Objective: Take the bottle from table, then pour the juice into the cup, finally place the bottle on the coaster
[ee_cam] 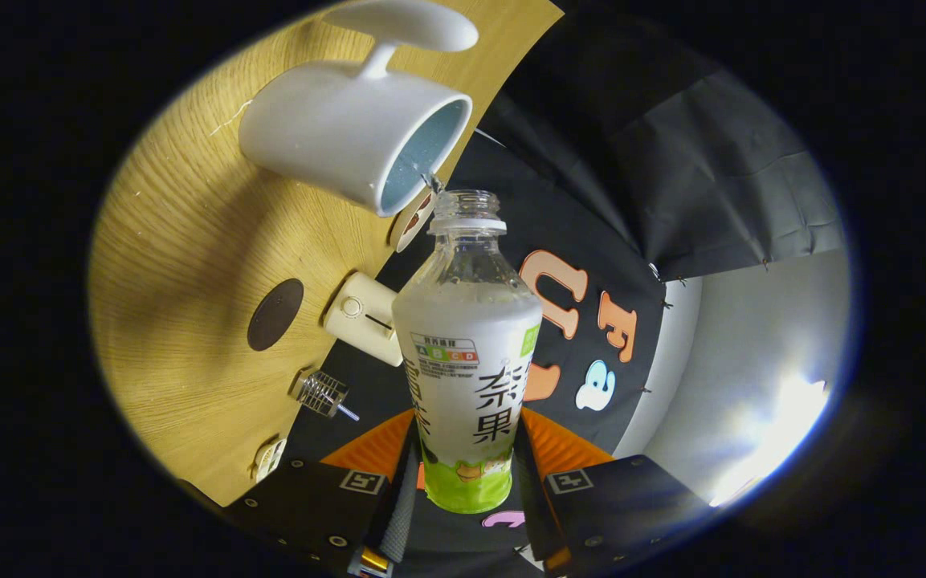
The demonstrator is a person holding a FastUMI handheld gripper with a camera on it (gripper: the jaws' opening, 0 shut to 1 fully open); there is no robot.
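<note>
Both hand-held gripper [467,470] fingers clamp bottle [467,353], mouth at cup [354,132].

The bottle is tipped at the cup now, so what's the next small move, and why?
Probably tip the bottle a little further. The gripper is shut on it, its open mouth sits at the cup rim, and only a thin trickle seems to cross.

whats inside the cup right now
The cup shows a pale blue inner wall; the bottle's open mouth sits at its rim. The cup's bottom, and any juice there, is hidden.
</note>
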